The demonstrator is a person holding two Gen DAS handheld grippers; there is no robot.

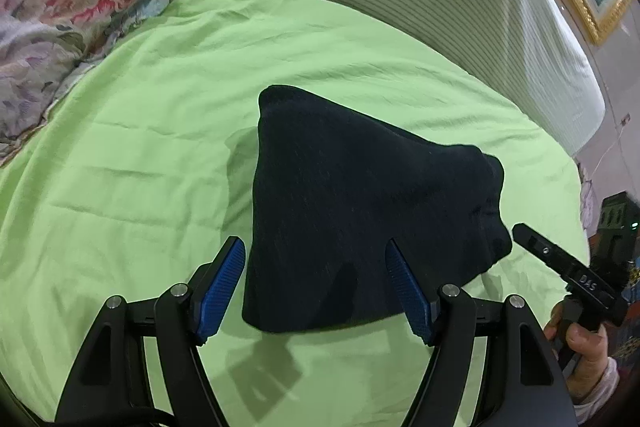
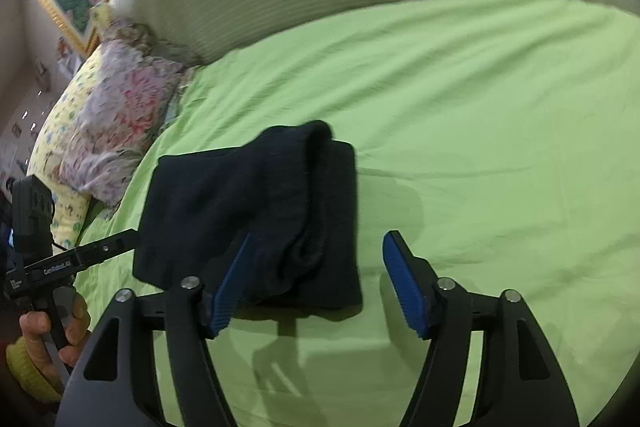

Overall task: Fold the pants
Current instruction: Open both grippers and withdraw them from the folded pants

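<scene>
Pants sit centre frame on the green bed sheet, already a compact multi-layer bundle. Left claw and right claw both spread, gripping nothing, hovering at the near edge. Fold looks essentially done; maybe one last tidy of the bulging right-side layers.

left claw black, blue ribbed pads | silver screws | white lettering

Bright overhead light casts gripper shadows on the near green sheet. Fisheye bends the edges. The right wrist view looks slightly motion-blurred; the dark pants lose detail.
</scene>
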